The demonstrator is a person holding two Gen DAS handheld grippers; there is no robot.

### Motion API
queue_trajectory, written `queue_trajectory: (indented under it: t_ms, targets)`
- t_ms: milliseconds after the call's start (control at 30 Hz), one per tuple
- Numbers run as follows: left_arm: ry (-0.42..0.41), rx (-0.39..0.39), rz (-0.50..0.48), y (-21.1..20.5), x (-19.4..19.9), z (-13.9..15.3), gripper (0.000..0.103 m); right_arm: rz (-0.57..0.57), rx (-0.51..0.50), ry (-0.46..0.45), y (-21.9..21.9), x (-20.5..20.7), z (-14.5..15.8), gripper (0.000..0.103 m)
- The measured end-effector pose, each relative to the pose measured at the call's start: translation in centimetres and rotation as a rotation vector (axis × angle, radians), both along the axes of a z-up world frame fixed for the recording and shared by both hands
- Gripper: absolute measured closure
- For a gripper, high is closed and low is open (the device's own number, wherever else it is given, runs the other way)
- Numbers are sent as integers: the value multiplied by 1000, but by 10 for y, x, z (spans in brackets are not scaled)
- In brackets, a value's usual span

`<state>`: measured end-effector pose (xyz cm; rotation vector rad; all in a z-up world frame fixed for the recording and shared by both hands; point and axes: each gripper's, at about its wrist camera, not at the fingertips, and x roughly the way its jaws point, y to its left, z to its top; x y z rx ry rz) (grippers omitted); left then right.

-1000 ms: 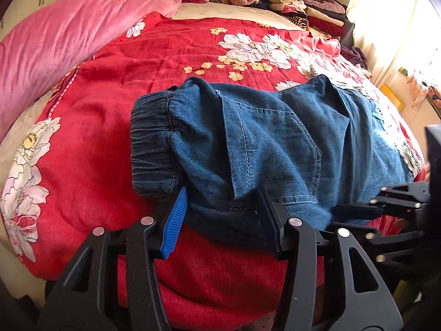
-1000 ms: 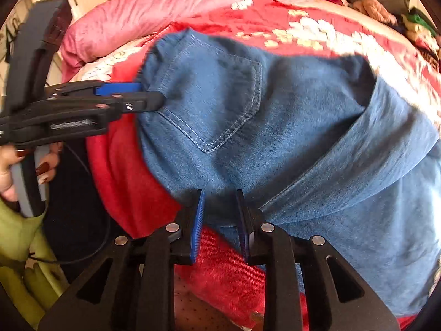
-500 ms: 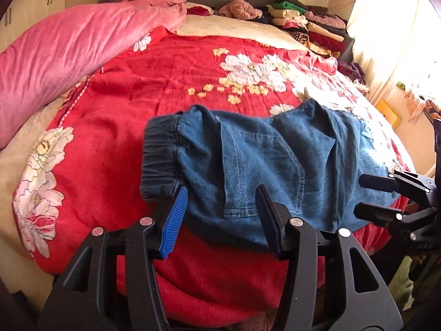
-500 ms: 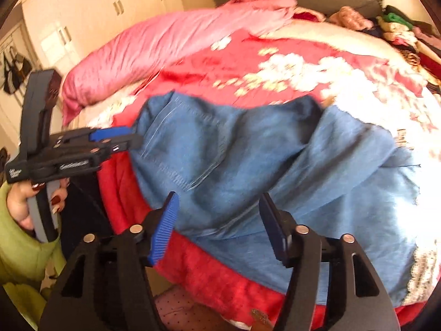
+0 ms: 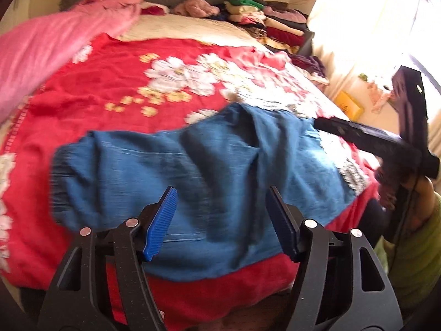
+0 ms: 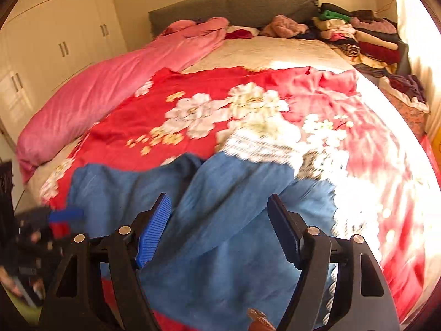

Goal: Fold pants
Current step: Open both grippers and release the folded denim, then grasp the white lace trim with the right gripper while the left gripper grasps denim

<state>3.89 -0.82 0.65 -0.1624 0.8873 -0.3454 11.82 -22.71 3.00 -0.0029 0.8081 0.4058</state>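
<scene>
Blue denim pants [image 5: 198,171] lie folded across the near edge of the bed, seen again as pants [image 6: 226,220] in the right wrist view. My left gripper [image 5: 220,220] hovers above their near edge, jaws opening, nothing pinched between the blue pads. My right gripper [image 6: 219,230] hangs over the right half of the pants, jaws also opening wide and empty. The right gripper [image 5: 366,138] shows at the right of the left wrist view, held by a hand. The left gripper [image 6: 55,220] is a blur at the left edge of the right wrist view.
A red floral blanket [image 6: 193,104] covers the bed. A pink duvet [image 6: 110,82] runs along the left side. Stacked folded clothes [image 6: 358,35] sit at the far right by the grey headboard [image 6: 234,5]. White wardrobes [image 6: 55,41] stand left; a bright window is at right.
Both grippers let go of the pants' near edge, opened wider and pulled back and up from the bed. The pants now lie flatter on the blanket.
</scene>
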Motion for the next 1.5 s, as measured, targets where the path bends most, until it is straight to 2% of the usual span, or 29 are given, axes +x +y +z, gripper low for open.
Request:
queue_trajectory:
  t_ms: [133, 367, 400, 467, 567, 633, 700, 733, 767, 800, 867, 933, 1000, 1067, 1167, 1200, 1233, 1300, 1367, 1500]
  targets:
    - [53, -27, -62, -31, 16, -19, 45, -22, -1, 41, -4, 45, -4, 32]
    - [122, 6, -86, -67, 43, -51, 46, -20, -40, 186, 32, 123, -35, 32]
    - [128, 12, -86, -70, 45, -53, 50, -24, -61, 196, 38, 132, -41, 32]
    - [123, 14, -99, -77, 45, -55, 76, -28, -102, 218, 52, 148, -55, 32]
    - [116, 31, -127, -88, 42, -57, 77, -51, -85, 281, 59, 168, -76, 32]
    - [106, 50, -137, -92, 39, -58, 77, -74, -90, 275, 58, 175, -84, 34]
    - [105, 52, -139, -91, 38, -58, 77, -91, -124, 238, 53, 176, -83, 68]
    - [104, 52, -138, -90, 38, -57, 77, -96, -100, 235, 46, 175, -82, 74]
    - [102, 54, -137, -90, 39, -57, 77, -97, -42, 243, 36, 174, -78, 90]
    - [98, 57, -135, -89, 39, -56, 77, -106, -5, 246, 26, 172, -74, 93]
    - [90, 62, -128, -85, 38, -55, 74, -125, 18, 201, 5, 159, -59, 93]
    - [76, 73, -119, -82, 38, -52, 64, -134, 53, 166, -17, 142, -42, 93]
    - [58, 83, -103, -79, 37, -49, 39, -145, 101, 147, -41, 124, -28, 93]
    - [40, 80, -91, -73, 35, -44, 38, -161, 140, 124, -68, 100, -14, 93]
    - [10, 117, -85, -75, 33, -42, 39, -180, 199, 99, -100, 65, -2, 93]
    - [-4, 134, -85, -77, 30, -40, 41, -187, 214, 92, -110, 53, -1, 93]
    - [-11, 145, -90, -80, 26, -40, 54, -199, 222, 86, -121, 40, 0, 93]
    - [-19, 153, -107, -79, 25, -38, 89, -225, 239, 84, -139, 17, -1, 93]
    - [-22, 159, -136, -82, 18, -36, 100, -246, 276, 102, -157, -8, -7, 93]
    - [-64, 195, -184, -88, 6, -31, 101, -276, 293, 125, -172, -52, -22, 93]
